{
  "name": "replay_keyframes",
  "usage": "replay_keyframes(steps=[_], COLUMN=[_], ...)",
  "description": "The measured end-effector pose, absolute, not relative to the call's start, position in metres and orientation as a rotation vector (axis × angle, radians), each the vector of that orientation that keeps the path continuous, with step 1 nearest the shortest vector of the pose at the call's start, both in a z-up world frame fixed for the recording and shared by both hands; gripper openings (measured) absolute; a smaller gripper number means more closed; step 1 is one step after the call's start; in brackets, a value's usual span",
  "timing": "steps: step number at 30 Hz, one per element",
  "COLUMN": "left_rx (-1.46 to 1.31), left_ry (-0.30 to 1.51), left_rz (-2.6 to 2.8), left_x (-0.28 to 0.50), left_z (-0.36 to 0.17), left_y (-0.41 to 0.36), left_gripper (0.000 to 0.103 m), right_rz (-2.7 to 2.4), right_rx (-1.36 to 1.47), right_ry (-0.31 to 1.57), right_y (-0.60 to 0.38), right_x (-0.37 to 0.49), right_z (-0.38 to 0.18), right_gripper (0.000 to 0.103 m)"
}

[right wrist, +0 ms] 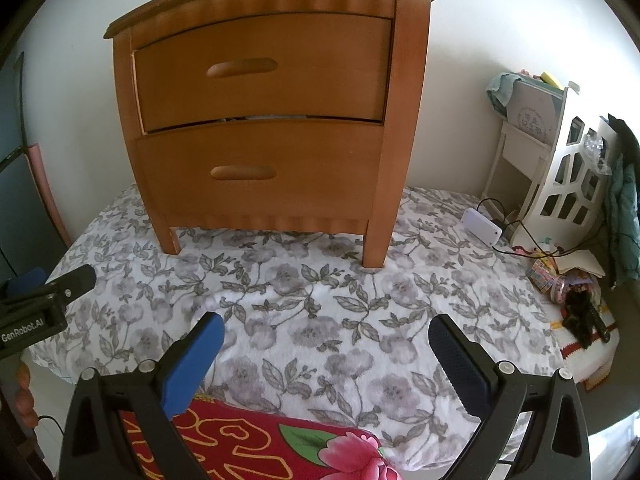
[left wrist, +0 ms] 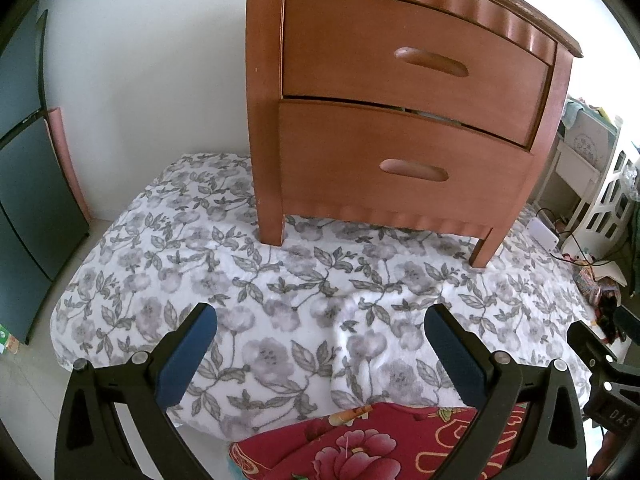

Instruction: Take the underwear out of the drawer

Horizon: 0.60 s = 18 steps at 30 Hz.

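A brown wooden nightstand (left wrist: 400, 100) (right wrist: 260, 120) with two drawers stands on a floral blanket (left wrist: 280, 300) (right wrist: 320, 320). The upper drawer (left wrist: 412, 64) (right wrist: 264, 68) looks closed. The lower drawer (left wrist: 400, 168) (right wrist: 260, 168) sits slightly proud, with a thin gap along its top edge showing something pale inside. No underwear is visible. My left gripper (left wrist: 320, 336) hangs open over the blanket, well short of the nightstand. My right gripper (right wrist: 326, 340) is open too, at about the same distance. Both hold nothing.
A red flowered cushion (left wrist: 360, 440) (right wrist: 260, 452) lies under both grippers. A white cut-out shelf (right wrist: 560, 184), a white power strip (right wrist: 482, 226) with cables and a heap of small items (right wrist: 568, 288) lie to the right. Dark panels (left wrist: 28, 200) line the left wall.
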<state>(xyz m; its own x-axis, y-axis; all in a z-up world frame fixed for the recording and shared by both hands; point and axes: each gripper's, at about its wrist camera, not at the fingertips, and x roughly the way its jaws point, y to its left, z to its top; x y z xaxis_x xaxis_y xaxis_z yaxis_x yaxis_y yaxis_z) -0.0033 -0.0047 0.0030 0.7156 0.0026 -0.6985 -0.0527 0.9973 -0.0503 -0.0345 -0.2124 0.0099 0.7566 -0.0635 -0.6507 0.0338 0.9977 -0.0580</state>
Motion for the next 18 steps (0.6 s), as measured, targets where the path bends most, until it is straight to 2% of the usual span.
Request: replay_keyframes(steps=[18], left_rx=[-0.073], left_ry=[0.774], left_rz=[0.030], left_x=[-0.0032], left_z=[0.0031], left_y=[-0.0037], left_gripper=[0.103], right_rz=[-0.054], right_rx=[-0.047], right_ry=[0.724], right_y=[-0.2123], right_x=[-0.0350], right_z=[0.0050], right_gripper=[0.103])
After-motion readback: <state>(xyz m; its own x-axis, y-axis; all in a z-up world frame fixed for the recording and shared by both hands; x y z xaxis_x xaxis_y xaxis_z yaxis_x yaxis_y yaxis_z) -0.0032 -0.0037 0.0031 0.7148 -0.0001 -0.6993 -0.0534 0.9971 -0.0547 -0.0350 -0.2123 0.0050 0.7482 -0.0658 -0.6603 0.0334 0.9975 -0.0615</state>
